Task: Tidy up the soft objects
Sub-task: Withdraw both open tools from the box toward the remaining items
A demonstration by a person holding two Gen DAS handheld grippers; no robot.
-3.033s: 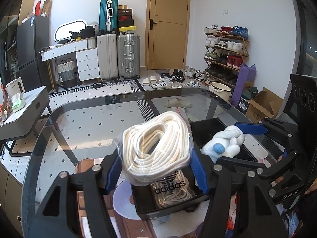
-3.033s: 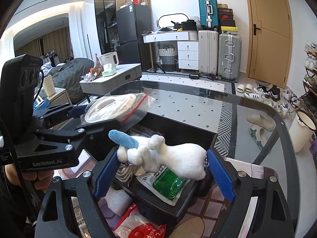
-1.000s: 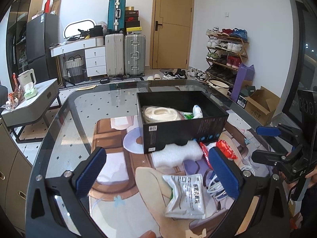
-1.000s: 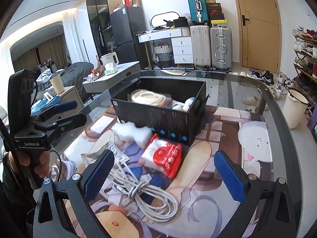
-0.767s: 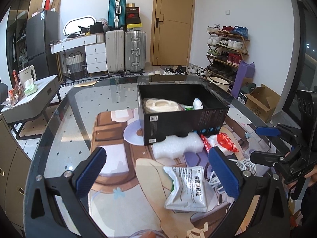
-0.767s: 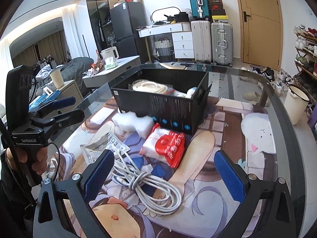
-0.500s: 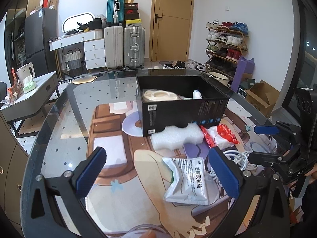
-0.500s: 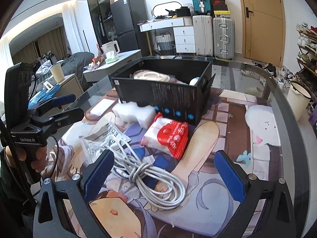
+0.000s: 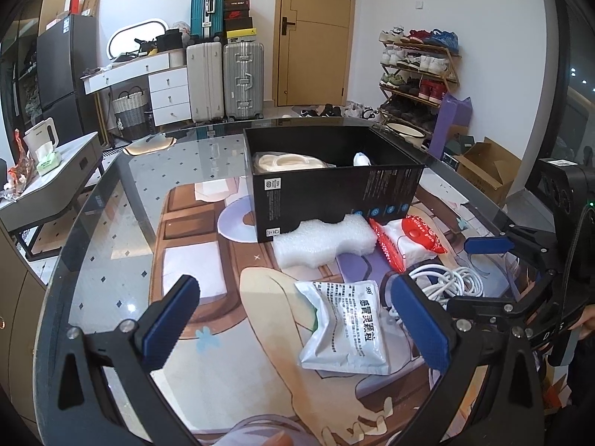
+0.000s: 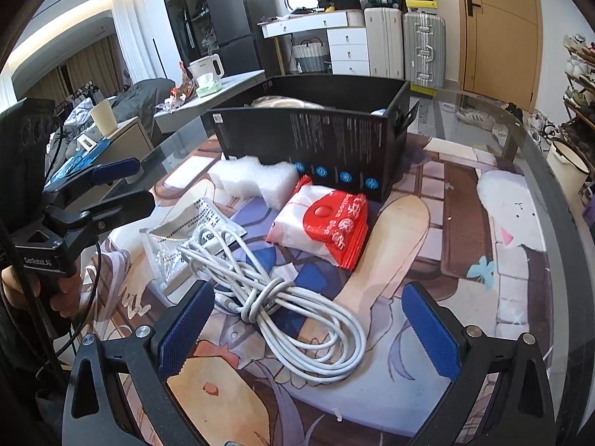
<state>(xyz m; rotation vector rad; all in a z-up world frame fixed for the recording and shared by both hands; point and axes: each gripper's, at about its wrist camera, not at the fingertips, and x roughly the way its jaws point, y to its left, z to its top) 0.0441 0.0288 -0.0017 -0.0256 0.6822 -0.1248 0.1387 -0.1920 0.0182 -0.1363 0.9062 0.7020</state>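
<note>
A black box [image 9: 334, 193] [image 10: 316, 141] stands mid-table and holds a bagged white rope coil [image 9: 286, 161] and a white plush toy [image 9: 361, 158]. In front of it lie a white foam block [image 9: 323, 241] [image 10: 253, 178], a red-and-white tissue pack [image 9: 409, 238] [image 10: 327, 226], a silver pouch [image 9: 346, 327] [image 10: 186, 238] and a coiled white cable [image 9: 450, 282] [image 10: 282, 297]. My left gripper [image 9: 297, 323] is open and empty, low over the pouch. My right gripper [image 10: 308, 330] is open and empty, just above the cable.
The glass table [image 9: 111, 230] carries a printed cartoon mat [image 10: 465, 260]. Its curved edge runs along the left and right. Suitcases [image 9: 223, 78], a white dresser, a shoe rack [image 9: 416, 70] and a door stand behind.
Both grippers let go of the rope coil and plush toy, which now lie in the box. Both have since drawn back and lowered toward the loose items in front of the box.
</note>
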